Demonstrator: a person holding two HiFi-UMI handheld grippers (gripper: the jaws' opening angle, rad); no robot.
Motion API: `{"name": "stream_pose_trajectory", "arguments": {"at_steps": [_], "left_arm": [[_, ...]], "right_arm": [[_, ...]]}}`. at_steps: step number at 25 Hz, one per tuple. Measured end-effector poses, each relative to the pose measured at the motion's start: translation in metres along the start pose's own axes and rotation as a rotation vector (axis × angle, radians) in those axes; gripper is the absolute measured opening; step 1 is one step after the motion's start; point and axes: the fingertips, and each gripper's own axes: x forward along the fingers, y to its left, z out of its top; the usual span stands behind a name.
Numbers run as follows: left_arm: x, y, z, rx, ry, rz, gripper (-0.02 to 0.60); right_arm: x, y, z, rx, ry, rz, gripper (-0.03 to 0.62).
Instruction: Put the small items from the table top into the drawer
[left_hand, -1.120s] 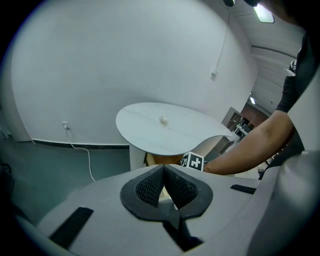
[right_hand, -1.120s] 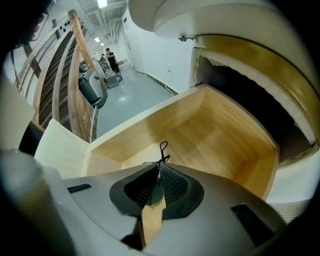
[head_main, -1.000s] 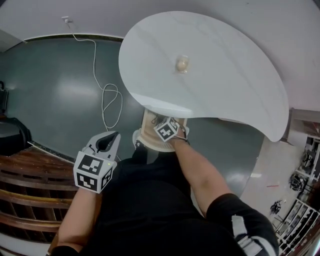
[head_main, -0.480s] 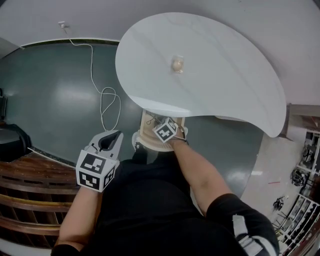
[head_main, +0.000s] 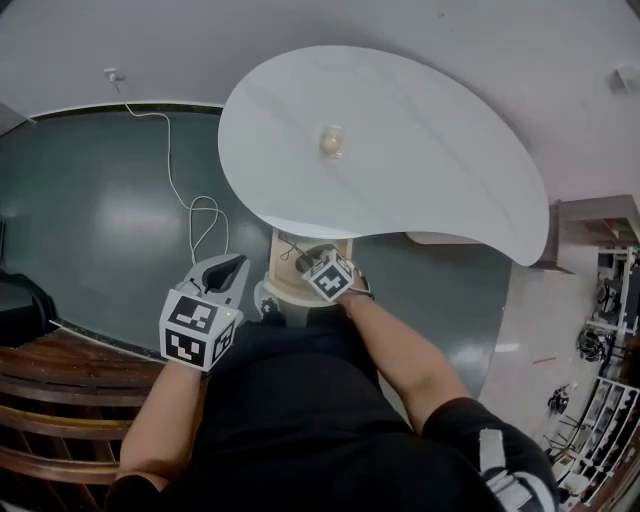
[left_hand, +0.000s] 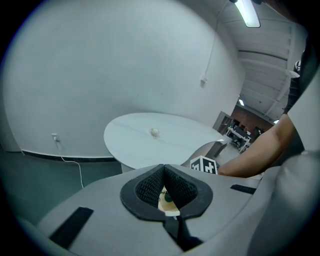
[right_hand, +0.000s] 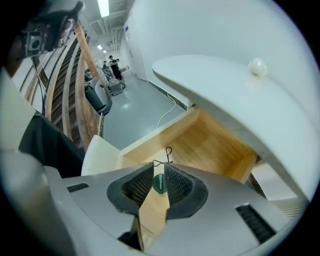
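Note:
A small cream ball (head_main: 331, 141) lies alone on the white curved table (head_main: 430, 170); it also shows as the ball (left_hand: 155, 132) and the ball (right_hand: 257, 66). Under the table's near edge a wooden drawer (head_main: 285, 275) stands pulled out. My right gripper (head_main: 312, 263) hangs over it. Its jaws have just been opening; through their narrow gap (right_hand: 159, 169) I see a green round item (right_hand: 159, 183) and a black wire clip (right_hand: 168, 152) lying on the drawer (right_hand: 210, 145) floor, with nothing held. My left gripper (head_main: 232, 265) hovers left of the drawer, its tips (left_hand: 163, 169) together and empty.
A white cable (head_main: 205, 215) loops over the dark green floor left of the table. Curved wooden shelving (head_main: 60, 390) fills the lower left. A white round seat (right_hand: 100, 152) sits beside the drawer. Racks with clutter (head_main: 600, 340) stand at the far right.
The right gripper has lifted a little above the drawer. The left gripper has come up and slightly toward the table. The whole view has shifted left.

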Motion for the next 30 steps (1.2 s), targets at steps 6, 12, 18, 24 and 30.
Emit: {"name": "stream_pose_trajectory", "arguments": {"at_steps": [6,12,18,24,30], "left_arm": [[0.002,-0.004,0.022,0.027,-0.045,-0.02,0.015],[0.006,-0.005,0.037,0.052,-0.076,-0.035,0.015],[0.013,-0.01,0.059,0.086,-0.103,-0.06,0.015],[0.02,-0.015,0.077,0.117,-0.121,-0.085,0.015],[0.03,-0.018,0.085,0.123,-0.118,-0.098,0.015]], "right_arm": [[-0.056,0.008,0.02,0.089,-0.098,0.004,0.048],[-0.111,0.003,0.047,0.256,-0.246,0.017,0.048],[-0.17,-0.013,0.073,0.346,-0.405,-0.008,0.044],[-0.225,-0.039,0.088,0.384,-0.537,-0.095,0.029],[-0.259,-0.064,0.098,0.402,-0.627,-0.154,0.017]]}}
